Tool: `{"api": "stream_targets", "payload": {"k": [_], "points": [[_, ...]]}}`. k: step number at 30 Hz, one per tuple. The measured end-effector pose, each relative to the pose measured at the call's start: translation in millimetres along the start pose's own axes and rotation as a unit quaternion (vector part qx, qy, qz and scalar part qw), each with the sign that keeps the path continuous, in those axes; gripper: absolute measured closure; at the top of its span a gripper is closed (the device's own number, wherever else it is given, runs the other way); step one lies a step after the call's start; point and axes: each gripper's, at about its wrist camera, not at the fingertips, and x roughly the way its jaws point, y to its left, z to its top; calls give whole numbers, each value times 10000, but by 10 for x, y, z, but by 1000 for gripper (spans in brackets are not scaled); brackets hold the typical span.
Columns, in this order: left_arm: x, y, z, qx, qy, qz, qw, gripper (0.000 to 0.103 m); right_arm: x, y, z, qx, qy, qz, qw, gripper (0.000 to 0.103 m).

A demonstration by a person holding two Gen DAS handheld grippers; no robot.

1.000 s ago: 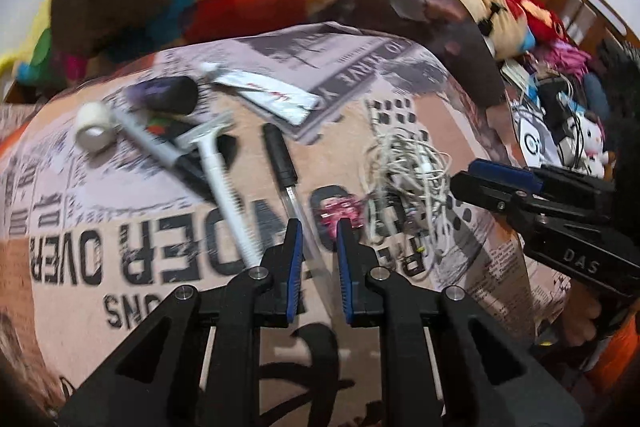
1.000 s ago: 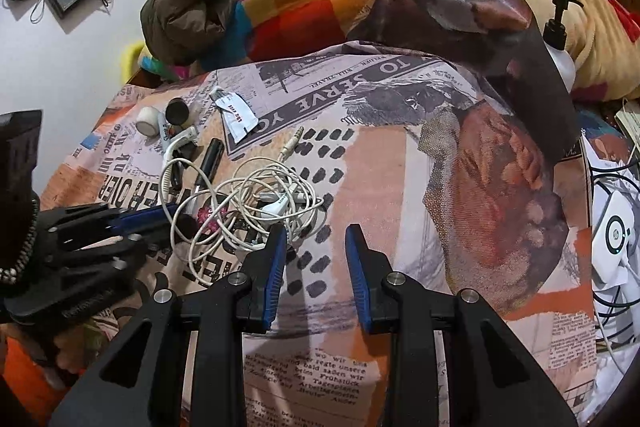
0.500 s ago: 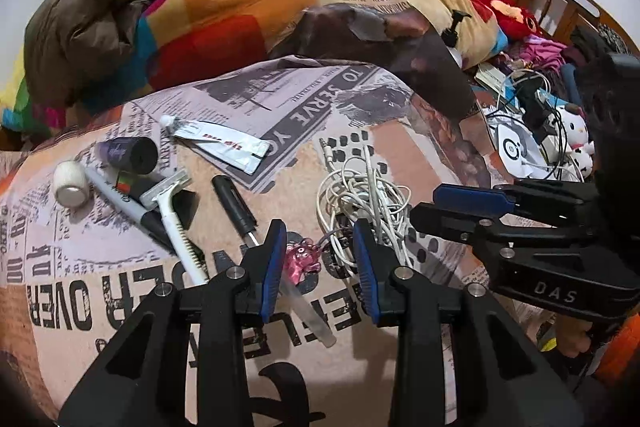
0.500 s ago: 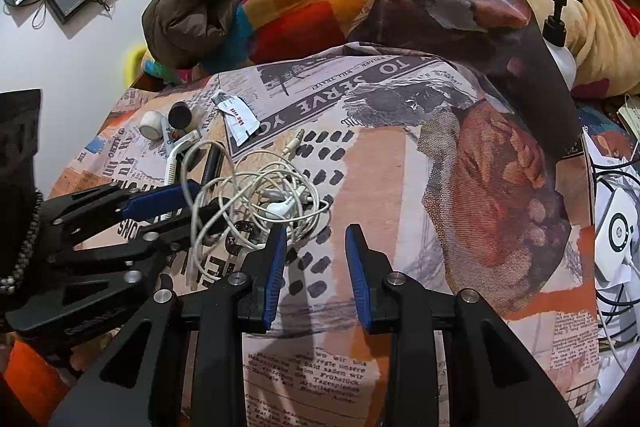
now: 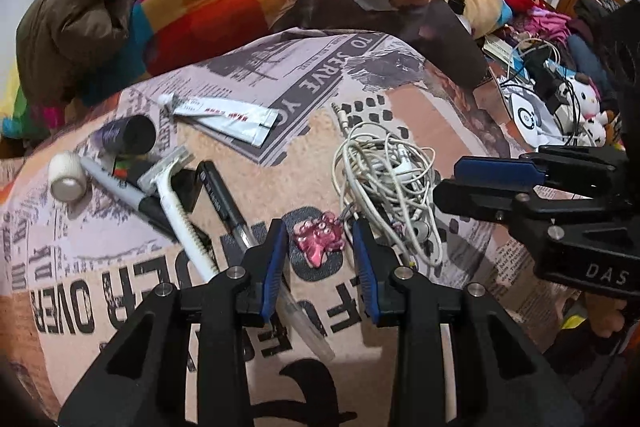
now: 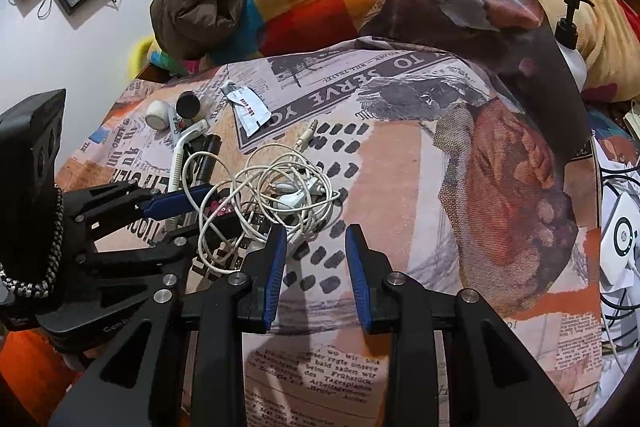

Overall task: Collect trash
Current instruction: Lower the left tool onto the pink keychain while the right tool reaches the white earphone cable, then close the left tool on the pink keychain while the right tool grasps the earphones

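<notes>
A small pink trinket (image 5: 318, 245) lies on the newspaper-print bedsheet (image 5: 120, 291), between the fingertips of my left gripper (image 5: 319, 229). The jaws stand open and the pads do not touch it. A tangle of white earphones (image 5: 384, 167) lies just to its right. To its left lie a clear pen with a black cap (image 5: 224, 199), a white razor (image 5: 172, 195), a marker (image 5: 116, 187), a white tape roll (image 5: 67, 175), a dark cap (image 5: 134, 135) and a flattened tube (image 5: 224, 115). My right gripper (image 6: 316, 233) hovers open and empty at the near edge of the earphones (image 6: 280, 187).
Heaped blankets and a brown jacket (image 5: 80, 7) fill the back of the bed. A pump bottle (image 6: 570, 39) stands at the right. Cables, plush toys and clothes (image 5: 560, 95) crowd the far right. Each gripper shows in the other's view, close beside the earphones.
My left gripper widened its jaws and shifted right, from over the pen to around the pink trinket, rolling slightly. The right gripper stayed still.
</notes>
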Motion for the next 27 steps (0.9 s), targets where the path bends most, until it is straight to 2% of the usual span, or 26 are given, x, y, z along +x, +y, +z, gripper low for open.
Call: {"api": "stream_targets", "payload": {"k": [2, 3, 8, 14, 18, 22, 27], "points": [[7, 18, 11, -11, -35, -58, 10000, 72, 3, 1, -3, -1, -6, -22, 10000, 75], [3, 36, 4, -40, -68, -53, 10000, 76, 7, 3, -6, -1, 0, -30, 10000, 75], [-69, 36, -77, -185, -150, 60, 9997, 77, 40, 58, 1, -60, 18, -14, 10000, 75], [-385, 160, -132, -797, -438, 56, 9958, 77, 157, 236, 6, -443, -33, -279, 9986, 75], [-667, 268, -169, -1045, -631, 204, 9923, 77, 198, 299, 7, -624, -142, -480, 9968, 75], [-949, 397, -239, -1293, -803, 532, 9869, 77, 222, 362, 0, -849, -188, -664, 9940, 75], [-1241, 575, -375, -1632, -979, 871, 9779, 77, 240, 345, 35, -833, -206, -605, 9945, 78]]}}
